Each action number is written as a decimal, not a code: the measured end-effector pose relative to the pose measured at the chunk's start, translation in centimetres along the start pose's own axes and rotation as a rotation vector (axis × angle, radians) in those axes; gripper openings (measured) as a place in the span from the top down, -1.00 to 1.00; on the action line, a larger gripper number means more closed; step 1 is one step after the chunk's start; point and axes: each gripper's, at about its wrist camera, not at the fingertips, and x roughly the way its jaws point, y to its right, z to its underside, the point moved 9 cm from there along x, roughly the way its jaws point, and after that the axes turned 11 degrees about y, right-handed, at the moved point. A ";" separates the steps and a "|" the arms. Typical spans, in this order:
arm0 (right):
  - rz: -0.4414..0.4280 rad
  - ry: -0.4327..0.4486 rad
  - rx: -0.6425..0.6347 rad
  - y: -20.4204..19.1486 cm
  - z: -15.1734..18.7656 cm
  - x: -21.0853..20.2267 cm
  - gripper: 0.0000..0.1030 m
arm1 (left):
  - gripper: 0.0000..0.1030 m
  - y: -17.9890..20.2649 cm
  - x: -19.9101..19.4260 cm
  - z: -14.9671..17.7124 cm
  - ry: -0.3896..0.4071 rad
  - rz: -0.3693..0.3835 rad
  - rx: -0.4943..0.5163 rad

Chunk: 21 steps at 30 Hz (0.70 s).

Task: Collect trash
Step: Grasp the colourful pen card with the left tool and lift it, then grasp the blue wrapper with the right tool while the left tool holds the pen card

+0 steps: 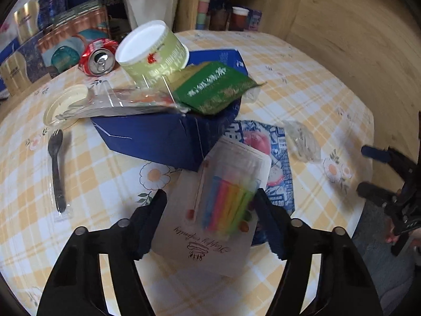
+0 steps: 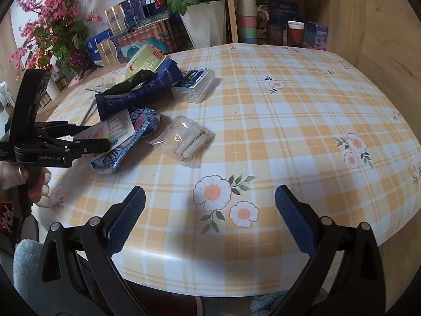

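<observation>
A white card of rainbow candles (image 1: pixel 210 210) sits between the fingers of my left gripper (image 1: pixel 210 200), whose pads press on its two edges. It leans over a blue-and-white wrapper (image 1: pixel 279 173) by the blue paper box (image 1: pixel 158 137). That box holds a green cup (image 1: pixel 155 52), a green packet (image 1: pixel 213 89) and clear plastic. The right wrist view shows the left gripper (image 2: pixel 89 137) with the card (image 2: pixel 115 129) raised off the table. My right gripper (image 2: pixel 210 197) is open over the near table edge, with nothing between its fingers. A clear crumpled wrapper (image 2: pixel 184 139) lies ahead of it.
A crushed red can (image 1: pixel 98 58), a round plastic lid (image 1: pixel 63 105) and a wrapped black fork (image 1: pixel 56 163) lie left of the box. A clear lidded box (image 2: pixel 194 87) sits behind it. Plant pots, cartons and stacked cups (image 2: pixel 247 15) line the back. The checked tablecloth (image 2: pixel 302 110) covers the table.
</observation>
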 end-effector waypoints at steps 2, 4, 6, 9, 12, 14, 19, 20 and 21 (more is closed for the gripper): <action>-0.011 0.001 0.001 -0.2 -0.1 0.0 -0.89 | 0.04 0.2 -0.4 0.1 -0.001 0.014 -0.027; -0.022 0.000 -0.004 -0.4 -0.1 0.0 -0.89 | 0.13 0.5 -0.8 0.4 -0.012 0.024 -0.048; -0.038 -0.005 -0.006 -0.8 -0.1 0.0 -0.88 | 0.19 1.0 -1.3 0.9 -0.016 0.023 -0.058; -0.052 -0.008 -0.008 -1.4 -0.1 -0.1 -0.88 | 0.26 1.4 -2.0 1.7 -0.014 0.013 -0.081; -0.068 -0.011 -0.009 -1.8 0.0 -0.3 -0.88 | 0.28 1.6 -3.0 2.5 -0.007 -0.005 -0.115; -0.075 -0.011 -0.014 -2.2 -0.1 -0.4 -0.88 | 0.29 1.6 -3.9 3.0 0.013 -0.032 -0.124; -0.109 -0.016 -0.015 -3.2 -0.2 -0.3 -0.88 | 0.29 0.4 -7.0 3.4 0.109 -0.092 -0.205; -0.129 -0.017 -0.007 -3.6 -0.3 -0.2 -0.88 | 0.29 0.0 -7.8 3.6 0.133 -0.105 -0.228; -0.141 -0.017 -0.003 -3.9 -0.5 0.0 -0.85 | 0.29 -0.3 -8.3 3.7 0.147 -0.105 -0.252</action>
